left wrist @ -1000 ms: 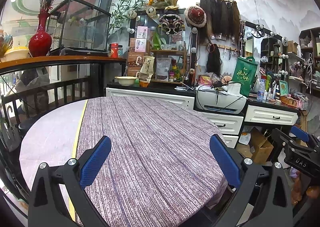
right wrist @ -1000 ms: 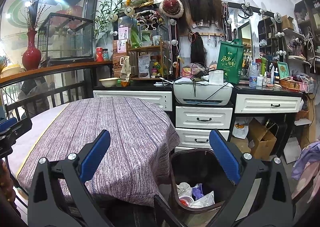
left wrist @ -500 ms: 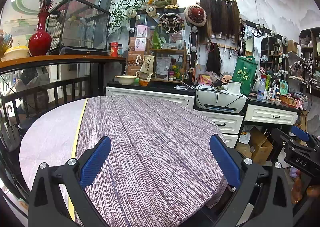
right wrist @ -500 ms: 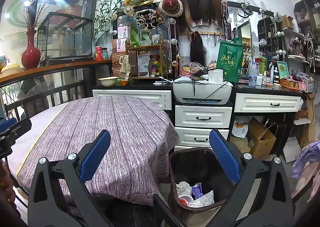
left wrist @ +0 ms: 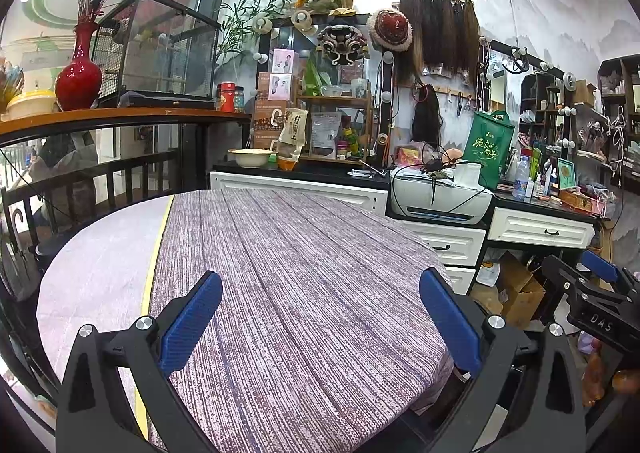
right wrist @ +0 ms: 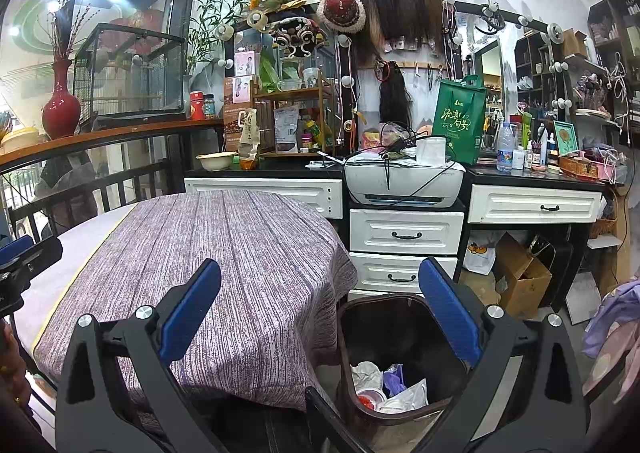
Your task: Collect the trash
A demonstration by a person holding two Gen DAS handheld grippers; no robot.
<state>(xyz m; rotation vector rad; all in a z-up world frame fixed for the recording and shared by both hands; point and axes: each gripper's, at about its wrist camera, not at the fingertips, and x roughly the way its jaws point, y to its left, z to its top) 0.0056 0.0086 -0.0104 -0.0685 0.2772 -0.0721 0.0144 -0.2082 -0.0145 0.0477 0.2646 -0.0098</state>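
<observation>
A cluttered room with a painted mountain wall lies behind a round counter covered by a striped purple cloth, and the cloth's top carries nothing in either view. The left claw hangs over the cloth with its blue pads spread wide and nothing between them. The right claw is spread just as wide and also empty, over the counter's edge and a dark bin that stands on the floor just beside the hanging cloth. The trash sits at the bottom of the bin: crumpled white paper, something purple and a small cup with red in it, though the claw's frame cuts off part of the bin and the pieces are hard to tell apart. Behind the bin stand white drawers, with a white printer above them and a green bag beside it. A cardboard box sits on the floor to the right, and a red vase stands on a railed ledge at the far left.
</observation>
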